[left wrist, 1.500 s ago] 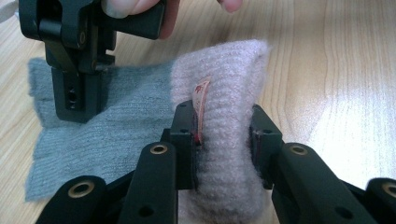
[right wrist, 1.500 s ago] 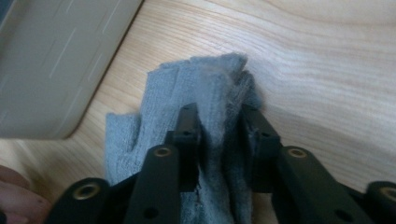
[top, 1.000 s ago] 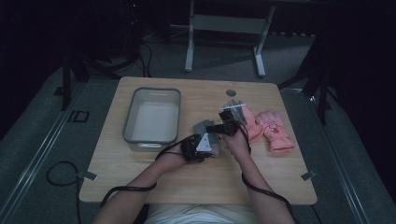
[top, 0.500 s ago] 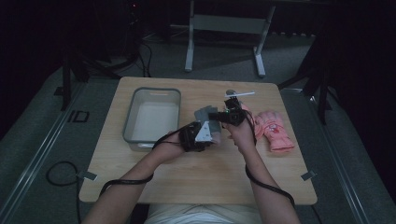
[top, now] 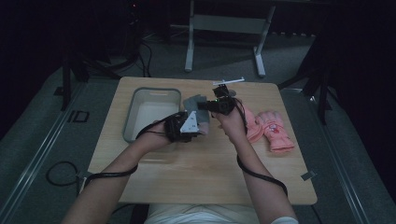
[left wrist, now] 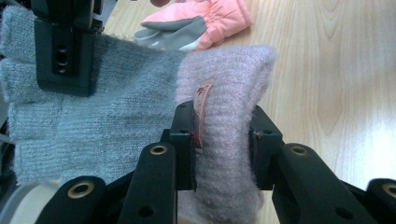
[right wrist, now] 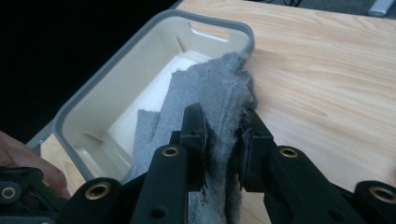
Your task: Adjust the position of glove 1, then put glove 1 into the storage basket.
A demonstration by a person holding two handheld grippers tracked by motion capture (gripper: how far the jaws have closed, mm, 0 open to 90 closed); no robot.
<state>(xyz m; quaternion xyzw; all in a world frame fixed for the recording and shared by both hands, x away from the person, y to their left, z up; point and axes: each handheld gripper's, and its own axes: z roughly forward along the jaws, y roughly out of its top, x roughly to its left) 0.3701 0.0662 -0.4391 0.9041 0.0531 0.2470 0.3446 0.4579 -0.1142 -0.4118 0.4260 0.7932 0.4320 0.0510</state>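
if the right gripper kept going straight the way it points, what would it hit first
Probably the grey bin. The right gripper, shut on the grey knit glove, points over the bin's near rim towards its inside; depth is hard to judge, so this is a guess.

The high view looks forward and down from above the person's edge of the light wooden table (top: 201,172), taking in the whole top and the dark floor around it. The left gripper view sits close behind its own jaws, facing across the grey-and-pink knitted glove (left wrist: 116,126) toward the pink padded mitten (left wrist: 205,21). The right gripper view, equally close, faces that same glove (right wrist: 219,102) and the grey-rimmed white plastic bin (right wrist: 116,88) behind it. All three share the glove (top: 198,109).
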